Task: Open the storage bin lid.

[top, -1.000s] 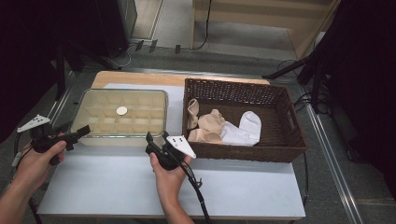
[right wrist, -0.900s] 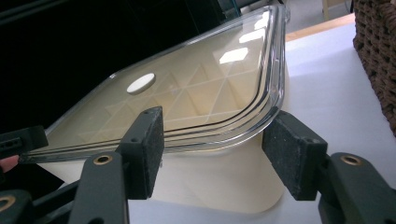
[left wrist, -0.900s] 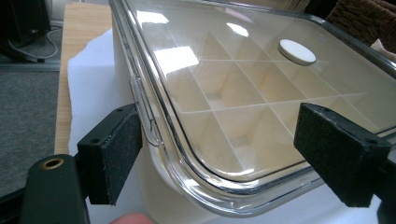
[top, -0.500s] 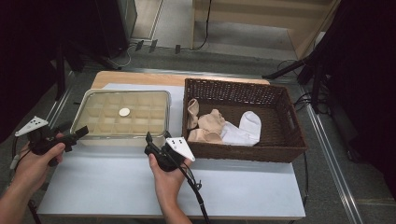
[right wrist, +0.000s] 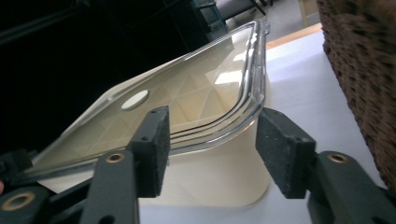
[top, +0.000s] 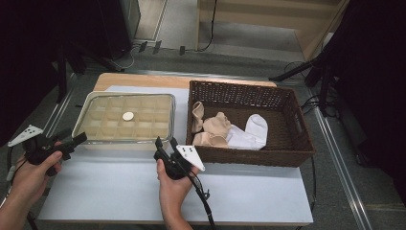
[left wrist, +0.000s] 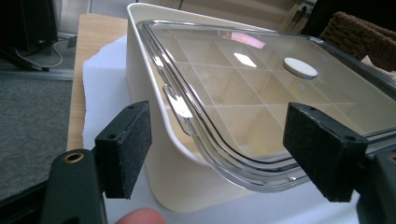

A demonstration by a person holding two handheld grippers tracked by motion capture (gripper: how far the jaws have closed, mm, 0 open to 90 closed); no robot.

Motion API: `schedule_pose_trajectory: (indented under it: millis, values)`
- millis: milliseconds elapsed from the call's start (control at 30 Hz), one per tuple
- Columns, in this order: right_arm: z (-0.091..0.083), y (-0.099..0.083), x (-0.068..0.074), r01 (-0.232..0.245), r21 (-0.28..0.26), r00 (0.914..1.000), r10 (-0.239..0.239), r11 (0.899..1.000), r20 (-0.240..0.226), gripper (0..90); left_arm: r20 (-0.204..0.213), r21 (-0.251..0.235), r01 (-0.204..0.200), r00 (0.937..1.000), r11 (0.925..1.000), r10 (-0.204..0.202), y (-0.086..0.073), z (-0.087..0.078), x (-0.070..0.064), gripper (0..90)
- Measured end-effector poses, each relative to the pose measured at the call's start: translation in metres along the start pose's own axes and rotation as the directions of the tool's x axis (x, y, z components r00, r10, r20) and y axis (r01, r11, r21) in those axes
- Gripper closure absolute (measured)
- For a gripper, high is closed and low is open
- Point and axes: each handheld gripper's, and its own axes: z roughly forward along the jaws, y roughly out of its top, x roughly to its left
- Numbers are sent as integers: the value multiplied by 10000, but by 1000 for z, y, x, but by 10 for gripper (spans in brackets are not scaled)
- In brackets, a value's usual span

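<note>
Table [top: 249, 191]: white top laid over a pale wooden board [top: 143, 80] that shows along the far edge. Floor [top: 373, 158]: grey carpet, with a metal rail [top: 337, 158] running along the table's right side. Black stand legs [top: 301, 72] and loose cables [top: 210, 28] lie beyond the table. Light wooden furniture [top: 268, 14] stands at the back. Both sides of the room are dark.

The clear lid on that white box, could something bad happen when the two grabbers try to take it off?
Maybe. Both the left gripper and the right gripper are open at the near corners of the clear lid, so lifting one side first could tip it and let it slide. The lid edge looks thin and glossy, so a jaw might slip off. The wicker basket stands close beside the white box, so the right gripper could bump it.
</note>
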Motion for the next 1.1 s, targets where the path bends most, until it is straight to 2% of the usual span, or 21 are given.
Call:
schedule_pose_trajectory:
  millis: [167,267,300,467,500,533,567,633,767,833,967,1100]
  values:
    - [-3,0,-2,-111,-114,9999,112,9999,36,492,32,-97,-2,10000,10000,2,-1,-4,-3,296]
    - [-4,-2,-3,5,175,9999,-7,9998,126,467,8,-124,43,10000,9999,-43,-2,-5,-5,312]
    - [-6,-3,-4,315,206,9991,-321,9993,267,450,-3,-118,24,10000,9999,-24,-3,-5,-5,315]
    - [-13,-1,-6,770,-94,9952,-763,9970,614,447,-162,-263,51,9999,9996,-56,-5,-6,-7,325]
    - [-12,0,-7,599,-96,9968,-593,9982,533,454,-182,-300,98,9998,9995,-103,-5,-6,-8,326]
    - [-8,0,-9,169,113,9986,-174,9998,507,467,-214,-369,90,9997,9993,-98,-5,-7,-9,326]
    - [-8,0,-9,169,113,9986,-174,9998,507,467,-238,-362,91,9997,9993,-100,-6,-7,-10,326]
    - [-2,-2,-10,-247,150,9984,239,9996,504,452,-294,-372,63,9995,9993,-74,-7,-9,-12,323]
    - [2,-4,-8,-571,42,9961,567,9984,670,425,-343,-332,43,9994,9994,-55,-13,-9,-14,315]
    - [6,-4,-7,-729,-60,9939,731,9973,828,447,-296,-364,144,9994,9992,-154,-14,-10,-14,316]
    - [6,-3,-8,-871,-99,9924,876,9962,863,488,-293,-369,86,9995,9993,-97,-14,-11,-15,317]
    - [2,-3,-7,-427,-210,9963,441,9989,739,575,-188,-315,-10,9998,9995,5,-13,-12,-14,315]
